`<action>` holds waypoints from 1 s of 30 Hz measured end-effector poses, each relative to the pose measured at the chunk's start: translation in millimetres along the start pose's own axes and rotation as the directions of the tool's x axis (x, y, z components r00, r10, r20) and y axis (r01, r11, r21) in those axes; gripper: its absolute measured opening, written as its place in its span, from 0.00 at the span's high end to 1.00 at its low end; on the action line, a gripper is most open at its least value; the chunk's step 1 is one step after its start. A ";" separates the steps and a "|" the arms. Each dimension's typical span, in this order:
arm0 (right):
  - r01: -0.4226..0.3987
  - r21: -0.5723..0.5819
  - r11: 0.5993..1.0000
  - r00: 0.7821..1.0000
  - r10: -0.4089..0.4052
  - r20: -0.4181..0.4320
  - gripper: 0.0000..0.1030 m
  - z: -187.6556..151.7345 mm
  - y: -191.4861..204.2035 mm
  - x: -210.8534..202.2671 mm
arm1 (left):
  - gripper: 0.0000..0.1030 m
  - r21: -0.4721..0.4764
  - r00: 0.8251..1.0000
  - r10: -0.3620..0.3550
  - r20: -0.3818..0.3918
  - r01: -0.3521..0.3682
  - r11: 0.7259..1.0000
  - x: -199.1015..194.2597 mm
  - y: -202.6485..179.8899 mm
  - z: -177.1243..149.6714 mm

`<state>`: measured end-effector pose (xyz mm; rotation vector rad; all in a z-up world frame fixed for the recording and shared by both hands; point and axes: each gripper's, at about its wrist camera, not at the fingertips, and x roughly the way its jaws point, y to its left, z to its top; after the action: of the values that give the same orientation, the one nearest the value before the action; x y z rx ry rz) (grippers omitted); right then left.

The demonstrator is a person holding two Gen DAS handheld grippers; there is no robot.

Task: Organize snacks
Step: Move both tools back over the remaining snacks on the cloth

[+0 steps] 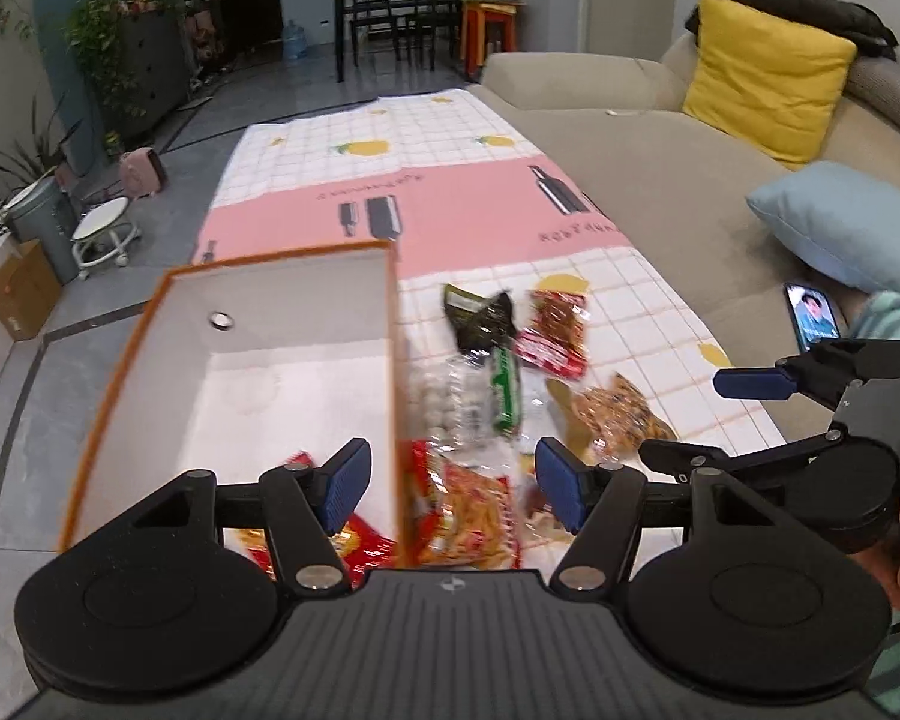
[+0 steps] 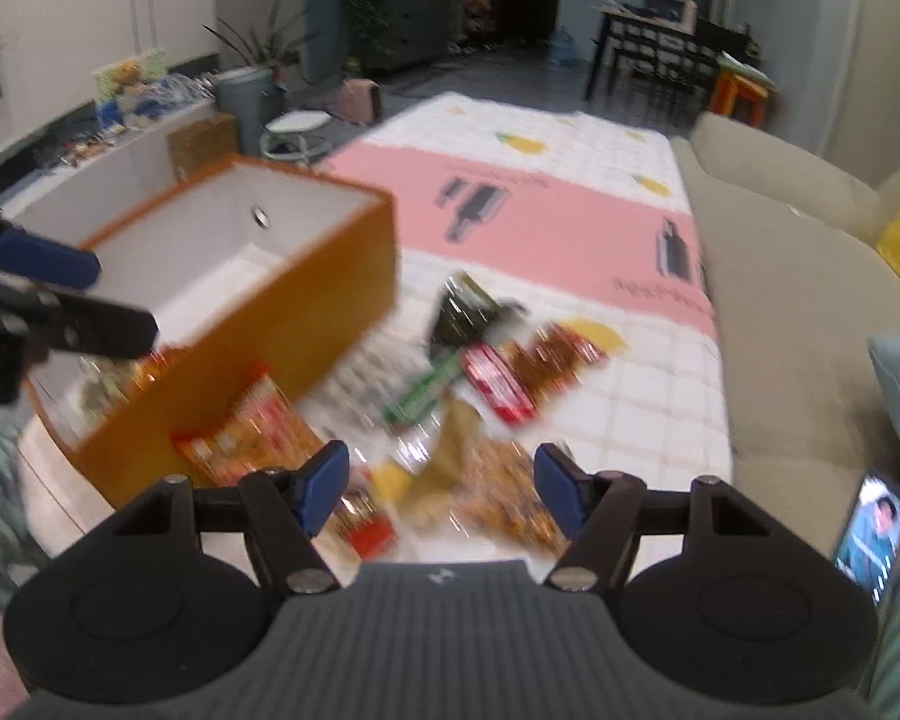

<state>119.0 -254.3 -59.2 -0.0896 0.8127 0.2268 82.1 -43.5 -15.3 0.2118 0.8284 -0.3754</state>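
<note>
**Loose packets, blurred view, two spread hand-held grippers closing in**

At the left of the left wrist view, the box [image 1: 240,372] is sitting open on the worktop [image 1: 660,324], orange outside and white inside, with a red packet [image 1: 360,546] already lying in its near corner. The left hand-held gripper [image 1: 453,483] is hanging over the box's right wall, its jaws spread and pinching nothing; coming down here, one finger is likely to catch that wall and shove or tip the box.

Just right of the wall, an orange-and-red packet [image 1: 462,516] is lying against the box, and beyond it a clear bag [image 1: 450,402], a green bar [image 1: 507,390], a dark packet [image 1: 477,315], a red packet of sticks [image 1: 555,327] and a packet of brown snacks [image 1: 621,414] are crowding together, some overlapping. A grab here is risking two wrappers at once, or a slippery corner sliding out.

Further right, the right hand-held gripper [image 2: 441,489] is also spread and empty, hovering over the brown snacks. Its view is smearing, so aiming is uncertain. The two tools are working close together and could collide. At the far right, a phone [image 1: 813,315] is lying on the sofa [image 1: 660,192], clear of the pile.
</note>
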 end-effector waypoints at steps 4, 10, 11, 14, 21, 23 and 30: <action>0.042 0.013 0.999 0.999 -0.042 -0.030 0.36 -20.6 -13.0 6.1 | 0.28 0.001 0.999 -0.027 -0.021 0.027 1.000 16.3 -13.4 -12.9; 0.023 0.052 0.998 0.996 -0.019 -0.082 0.36 -38.3 -20.3 17.3 | 0.28 0.091 0.998 -0.007 -0.060 0.012 0.996 39.1 -31.2 -31.3; 0.019 0.049 0.999 0.996 -0.015 -0.086 0.36 -39.8 -19.1 18.8 | 0.28 0.104 0.998 -0.003 -0.068 0.010 0.995 41.6 -33.0 -33.3; 0.003 0.055 0.998 0.994 0.003 -0.110 0.36 -42.0 -19.2 27.1 | 0.28 0.135 0.996 0.016 -0.082 -0.005 0.991 47.0 -36.9 -36.3; -0.019 0.078 0.997 0.990 0.029 -0.141 0.36 -41.1 -22.8 41.2 | 0.28 0.397 0.991 0.114 -0.074 -0.076 0.915 62.8 -61.4 -37.2; -0.044 0.082 0.996 0.988 0.056 -0.142 0.36 -40.4 -23.5 43.3 | 0.28 0.486 0.989 0.119 -0.089 -0.061 0.872 68.0 -65.7 -38.0; -0.148 0.077 0.986 0.977 0.157 -0.141 0.40 -32.3 -13.9 54.1 | 0.28 0.735 0.984 0.107 -0.141 0.032 0.678 81.6 -72.7 -42.8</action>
<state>135.3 -264.2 -120.8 0.0193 0.9742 0.3410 74.0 -115.6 -107.5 1.0410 0.8034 -0.6526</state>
